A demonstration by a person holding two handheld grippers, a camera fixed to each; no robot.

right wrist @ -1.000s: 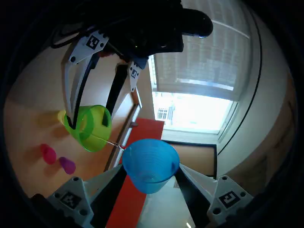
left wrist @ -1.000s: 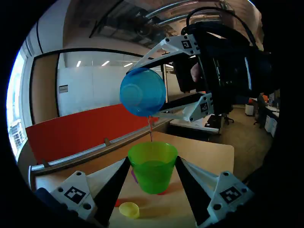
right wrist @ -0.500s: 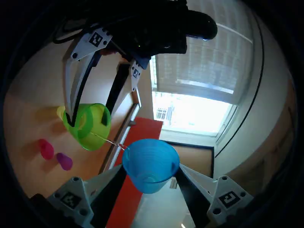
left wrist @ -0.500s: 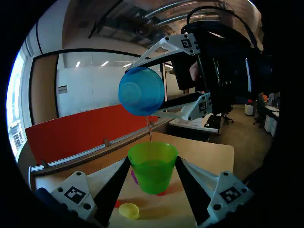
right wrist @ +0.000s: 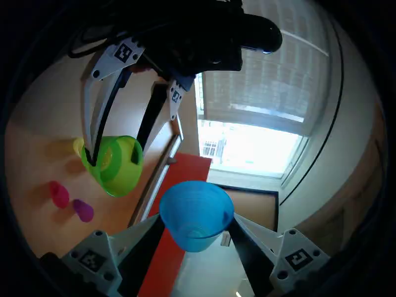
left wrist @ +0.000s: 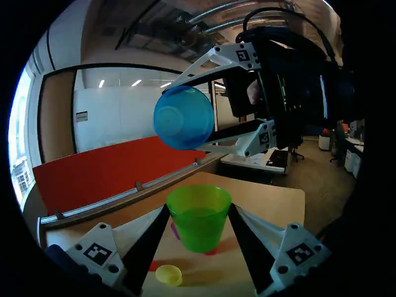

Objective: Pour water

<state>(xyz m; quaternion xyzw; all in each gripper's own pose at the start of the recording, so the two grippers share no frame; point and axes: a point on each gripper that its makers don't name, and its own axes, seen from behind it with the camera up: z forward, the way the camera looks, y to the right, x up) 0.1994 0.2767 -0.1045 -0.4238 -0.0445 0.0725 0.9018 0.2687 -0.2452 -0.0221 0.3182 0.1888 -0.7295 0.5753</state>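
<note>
The translucent green cup (left wrist: 199,225) stood upright, partly filled with water (left wrist: 198,213). The blue cup (left wrist: 183,118) hung above it, tipped nearly onto its side.

The left gripper view looks from the left tool (left wrist: 198,210) roughly level across the surface (left wrist: 270,198), green cup (left wrist: 199,225) close ahead, while the right gripper view looks from the right tool (right wrist: 196,222), rolled sideways, toward a window (right wrist: 242,148), blue cup (right wrist: 195,218) close ahead; both share the cups, the surface and the opposite tool.
</note>
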